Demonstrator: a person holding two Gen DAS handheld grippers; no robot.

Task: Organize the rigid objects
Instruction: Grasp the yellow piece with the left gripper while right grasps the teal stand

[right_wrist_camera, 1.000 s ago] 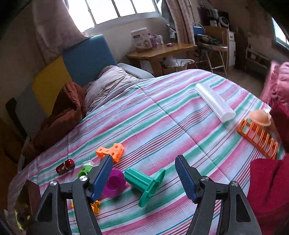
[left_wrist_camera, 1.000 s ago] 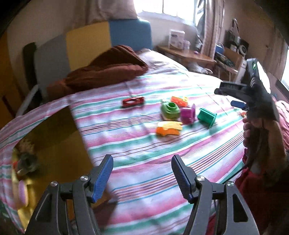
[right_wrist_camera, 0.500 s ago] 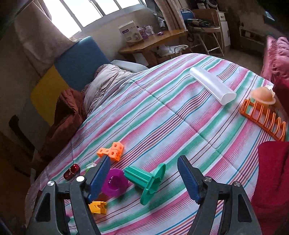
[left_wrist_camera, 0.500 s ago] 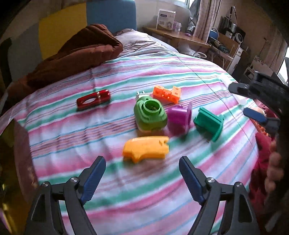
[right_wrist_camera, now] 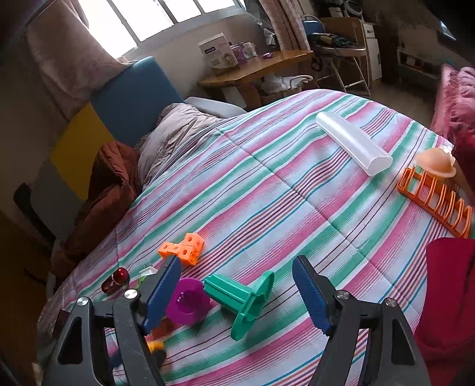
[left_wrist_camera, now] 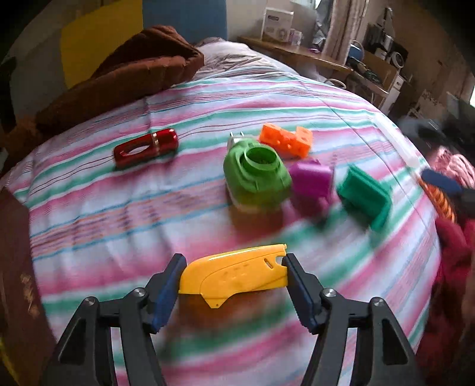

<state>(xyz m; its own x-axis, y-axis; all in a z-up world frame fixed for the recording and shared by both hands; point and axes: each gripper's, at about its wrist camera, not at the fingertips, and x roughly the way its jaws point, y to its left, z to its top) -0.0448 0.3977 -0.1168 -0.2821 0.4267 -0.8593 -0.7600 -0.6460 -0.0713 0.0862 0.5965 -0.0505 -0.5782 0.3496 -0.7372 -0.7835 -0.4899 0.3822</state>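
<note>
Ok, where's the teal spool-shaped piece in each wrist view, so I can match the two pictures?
Left wrist view: the teal spool lies at mid-right on the striped bedspread, just right of the purple cup.
Right wrist view: it lies at bottom centre, between the open right gripper's fingers.
Shared landmark: the orange cube block, behind both.

You are looking across a bed (right_wrist_camera: pixel 267 178) covered in a quilt striped pink, green and pale blue. At its head stands a padded headboard (right_wrist_camera: pixel 130 98) in blue, yellow and grey panels, with a brown blanket (left_wrist_camera: pixel 133 74) and a grey duvet (right_wrist_camera: pixel 175 133) bunched against it. Daylight comes through a window (right_wrist_camera: pixel 154 17) above, flanked by pale pink curtains (right_wrist_camera: pixel 65 59). Beside the bed, a wooden side table (right_wrist_camera: pixel 258 68) carries a white box (right_wrist_camera: pixel 216 53). A folding chair (right_wrist_camera: pixel 341 50) stands further right, near cluttered shelves (left_wrist_camera: pixel 383 59).
</note>
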